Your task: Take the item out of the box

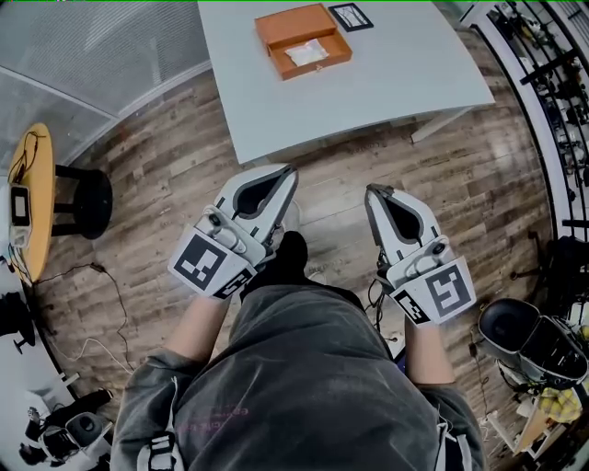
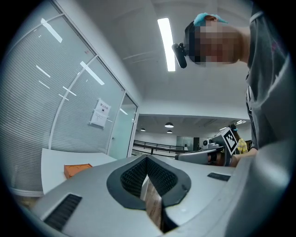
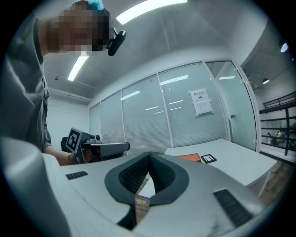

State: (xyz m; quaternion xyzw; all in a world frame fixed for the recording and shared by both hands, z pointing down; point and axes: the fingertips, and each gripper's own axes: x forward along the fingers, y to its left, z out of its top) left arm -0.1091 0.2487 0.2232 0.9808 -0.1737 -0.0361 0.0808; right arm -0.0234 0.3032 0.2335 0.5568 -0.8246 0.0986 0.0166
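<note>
The left gripper (image 1: 290, 170) is held over the wooden plank floor (image 1: 156, 166), short of the pale grey desk (image 1: 396, 74) and well apart from anything on it. Its jaws are pressed together with nothing between them. Ahead, near the desk's far side, sits the shallow open orange box (image 1: 317, 66), and the task's item, a flat white packet (image 1: 306, 52), lies inside on its bottom. Just beside the orange box to the right is a small black-framed card (image 1: 351, 16). The right gripper (image 1: 371, 190) is level with the left one, also empty and with its jaws closed tip to tip. The likely trouble is the packet itself: it lies flat, so jaws that arrive closed, or open too late, would push it about or only scrape it. The orange box looks light, and a one-sided pinch could drag or lift it with the packet unless the other gripper steadies a wall. A careless reach could also clip the desk edge or knock the card.
</note>
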